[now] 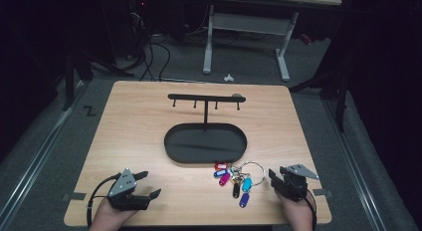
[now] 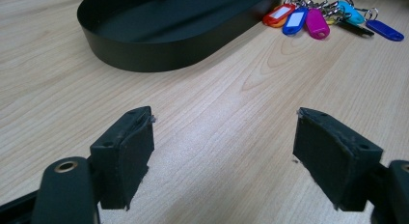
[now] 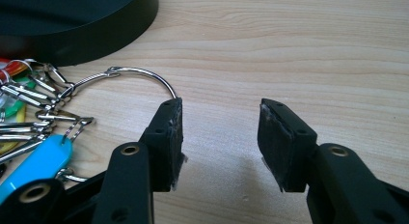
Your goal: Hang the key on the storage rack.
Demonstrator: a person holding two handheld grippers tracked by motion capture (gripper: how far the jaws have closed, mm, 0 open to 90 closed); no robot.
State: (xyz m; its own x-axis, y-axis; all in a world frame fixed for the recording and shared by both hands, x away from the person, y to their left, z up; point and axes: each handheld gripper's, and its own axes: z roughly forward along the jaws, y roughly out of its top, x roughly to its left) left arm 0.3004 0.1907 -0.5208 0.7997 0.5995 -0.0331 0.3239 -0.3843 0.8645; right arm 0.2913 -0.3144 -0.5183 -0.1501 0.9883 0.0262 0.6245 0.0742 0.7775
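A bunch of coloured key tags (image 1: 235, 179) on a large metal ring (image 1: 253, 169) lies on the wooden table just in front of the black oval tray (image 1: 171, 146). A black hook rack (image 1: 206, 97) rises from the tray on a post. My right gripper (image 1: 273, 176) rests open at the table's front right, just right of the key bunch; in the right gripper view the ring (image 3: 144, 75) curves behind its left jaw and nothing is between the jaws. My left gripper (image 1: 148, 184) sits open at the front left, empty, facing the tray (image 2: 144, 55) and the tags (image 2: 308, 19).
The table's front edge (image 1: 199, 223) is right by both hands. Beyond the far edge stand a white desk frame (image 1: 246, 37) and cables (image 1: 149, 52) on the floor.
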